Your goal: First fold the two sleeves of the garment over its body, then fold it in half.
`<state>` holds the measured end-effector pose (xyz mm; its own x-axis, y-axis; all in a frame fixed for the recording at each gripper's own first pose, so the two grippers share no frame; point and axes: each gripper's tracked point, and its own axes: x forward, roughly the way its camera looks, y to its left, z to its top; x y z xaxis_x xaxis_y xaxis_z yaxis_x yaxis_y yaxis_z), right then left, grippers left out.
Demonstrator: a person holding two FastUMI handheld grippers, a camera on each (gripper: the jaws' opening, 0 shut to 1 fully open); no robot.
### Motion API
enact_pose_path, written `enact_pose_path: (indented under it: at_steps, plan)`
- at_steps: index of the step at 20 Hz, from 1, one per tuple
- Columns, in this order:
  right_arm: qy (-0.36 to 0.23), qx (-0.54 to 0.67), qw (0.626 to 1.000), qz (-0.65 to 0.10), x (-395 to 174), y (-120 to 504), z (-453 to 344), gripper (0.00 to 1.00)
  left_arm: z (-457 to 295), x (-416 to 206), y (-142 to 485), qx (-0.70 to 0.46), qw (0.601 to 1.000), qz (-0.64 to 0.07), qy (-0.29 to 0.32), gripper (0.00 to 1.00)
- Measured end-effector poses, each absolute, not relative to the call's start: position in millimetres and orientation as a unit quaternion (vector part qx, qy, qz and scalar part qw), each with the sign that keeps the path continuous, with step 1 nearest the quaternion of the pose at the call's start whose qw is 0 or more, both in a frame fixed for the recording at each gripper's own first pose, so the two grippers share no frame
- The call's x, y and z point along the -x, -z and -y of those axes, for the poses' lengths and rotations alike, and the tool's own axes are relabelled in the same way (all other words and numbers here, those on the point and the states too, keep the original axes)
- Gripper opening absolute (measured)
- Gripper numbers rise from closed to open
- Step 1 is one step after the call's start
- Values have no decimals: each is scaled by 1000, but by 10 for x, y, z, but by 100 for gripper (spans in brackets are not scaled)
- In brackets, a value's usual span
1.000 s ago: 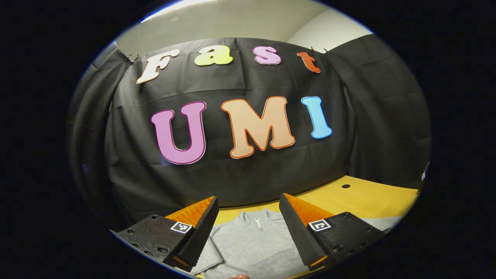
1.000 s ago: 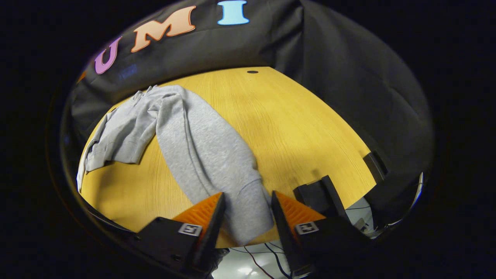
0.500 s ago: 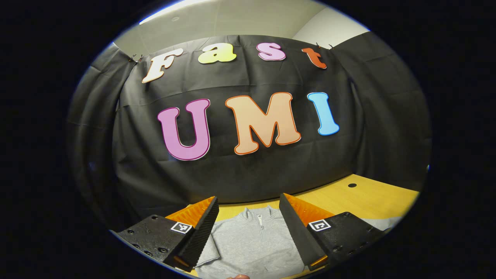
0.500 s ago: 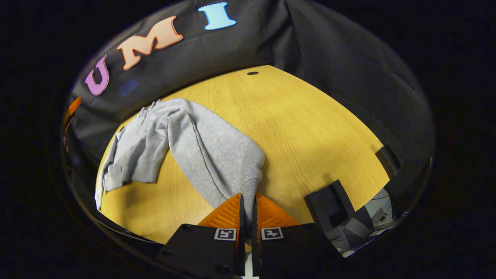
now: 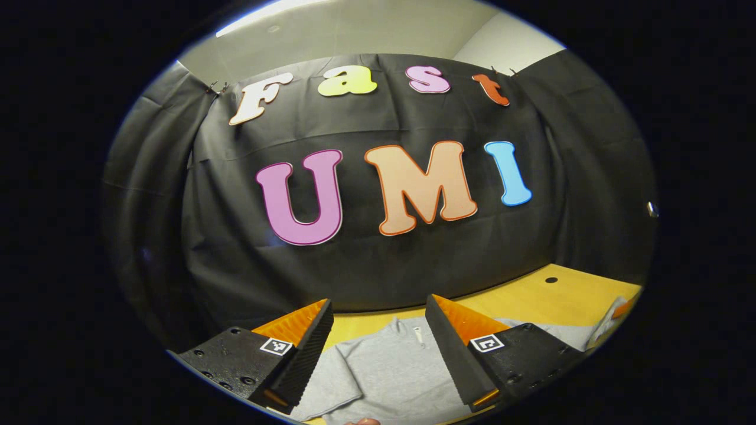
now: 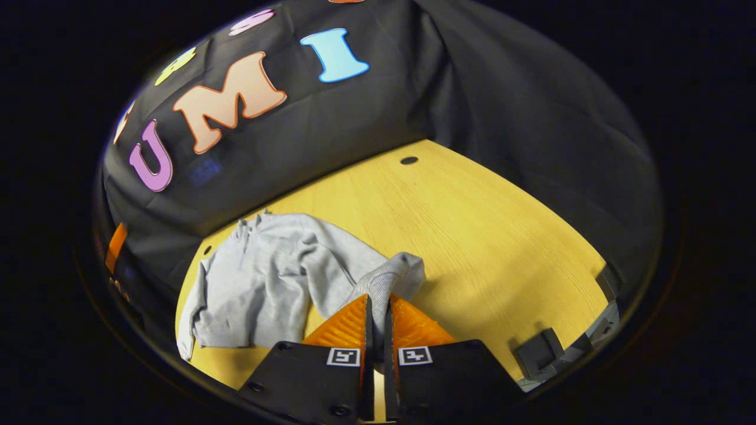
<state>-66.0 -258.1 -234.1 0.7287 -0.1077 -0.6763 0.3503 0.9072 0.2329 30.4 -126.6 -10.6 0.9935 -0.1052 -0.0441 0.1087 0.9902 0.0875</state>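
A: Item?
B: Grey garment (image 6: 266,283), zip collar, rumpled on the yellow counter (image 6: 472,236); no readable label.
A: Jaws?
B: Right gripper (image 6: 375,313) clenched on its sleeve (image 6: 384,280), lifted; left gripper (image 5: 378,330) released above the garment.

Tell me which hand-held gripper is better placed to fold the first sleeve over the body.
Right: the right hand-held gripper is shut on the grey fleece sleeve's cuff; the left hand-held gripper is open, holding nothing.
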Motion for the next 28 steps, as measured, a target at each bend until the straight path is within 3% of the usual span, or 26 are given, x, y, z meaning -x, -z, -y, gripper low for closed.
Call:
enact_pose_path:
  at_steps: [9, 10, 11, 13, 14, 16, 17, 20, 21, 22, 28]
  plan:
    - [76, -181, 929, -315, -231, 2016, 2029, 9, 455, -240, 128, -54, 998, -24, -17, 93]
    - [69, -181, 930, -313, -330, 1988, 1951, 9, 364, -224, 130, -55, 998, -25, -25, 97]
    - [60, -179, 932, -310, -431, 1952, 1859, 9, 269, -215, 129, -56, 998, -25, -34, 93]
    - [43, -172, 936, -305, -609, 1897, 1684, 9, 125, -211, 134, -57, 997, -27, -49, 97]
    - [31, -167, 938, -304, -699, 1868, 1582, 9, 49, -202, 137, -57, 996, -27, -55, 93]
    - [9, -156, 940, -304, -865, 1845, 1363, 9, -96, -171, 140, -59, 996, -28, -68, 97]
    - [-2, -153, 941, -303, -939, 1819, 1243, 9, -165, -153, 154, -60, 995, -29, -74, 93]
    - [-34, -149, 942, -299, -1106, 1790, 872, 9, -323, -146, 198, -58, 994, -37, -88, 93]
    - [-42, -150, 941, -299, -1163, 1801, 748, 9, -382, -129, 205, -59, 993, -38, -92, 97]
    - [-49, -152, 941, -299, -1216, 1804, 633, 9, -434, -118, 194, -60, 993, -38, -96, 93]
    - [-91, -174, 932, -305, -1544, 1874, -144, 9, -773, -14, 233, -65, 990, -42, -121, 93]
